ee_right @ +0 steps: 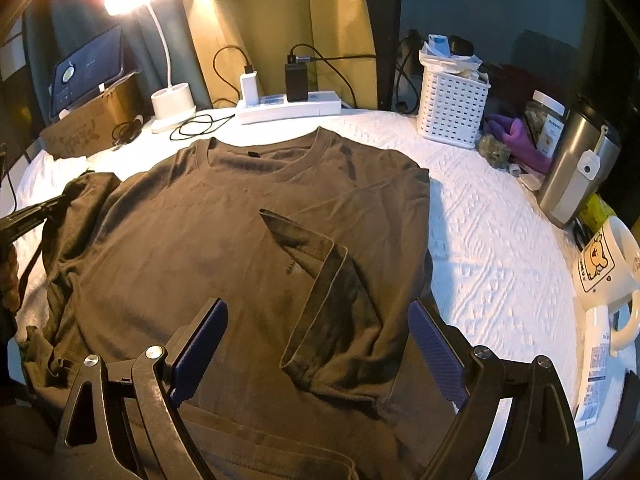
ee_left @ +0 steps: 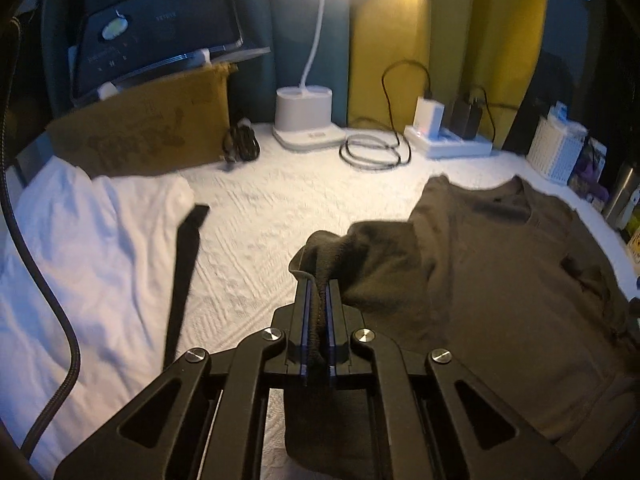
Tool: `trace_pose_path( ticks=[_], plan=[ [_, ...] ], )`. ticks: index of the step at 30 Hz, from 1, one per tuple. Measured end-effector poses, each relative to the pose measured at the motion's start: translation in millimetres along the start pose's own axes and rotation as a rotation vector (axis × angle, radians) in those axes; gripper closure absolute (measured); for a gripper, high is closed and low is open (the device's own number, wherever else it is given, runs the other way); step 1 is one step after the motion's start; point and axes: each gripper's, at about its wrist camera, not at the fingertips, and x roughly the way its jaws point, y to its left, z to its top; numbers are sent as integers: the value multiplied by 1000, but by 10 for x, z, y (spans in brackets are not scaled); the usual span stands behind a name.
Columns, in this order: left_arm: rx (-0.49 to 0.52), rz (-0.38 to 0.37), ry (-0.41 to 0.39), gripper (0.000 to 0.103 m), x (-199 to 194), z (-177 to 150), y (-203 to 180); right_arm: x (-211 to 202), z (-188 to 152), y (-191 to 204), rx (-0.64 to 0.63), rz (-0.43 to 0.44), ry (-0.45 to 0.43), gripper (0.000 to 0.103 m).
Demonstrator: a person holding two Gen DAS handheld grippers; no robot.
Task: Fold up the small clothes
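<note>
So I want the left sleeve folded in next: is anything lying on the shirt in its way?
Nothing foreign. The left tool is shut on the left sleeve; on the shirt lies only its own folded right sleeve.

Behind the power strip point(ee_right: 288, 108) I see a yellow curtain; left of it a lit lamp point(ee_right: 172, 104), right a white basket point(ee_right: 452, 108).

White textured table cover point(ee_right: 500, 248); lit desk lamp point(ee_right: 168, 80) at back; yellow curtain point(ee_right: 280, 20); teal wall point(ee_left: 288, 40).
</note>
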Motion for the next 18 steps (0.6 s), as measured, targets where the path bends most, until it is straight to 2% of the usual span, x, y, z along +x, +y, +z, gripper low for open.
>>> trace_pose_path(
  ticks=[8,18],
  plan=[
    [25,-20,-53,98,-290,149,-204,-77,75,-84,4,28,-41,10],
    [97,-86,-50,98,-315,274,-757,-156,46,-359,65,58,-98,10]
  ],
)
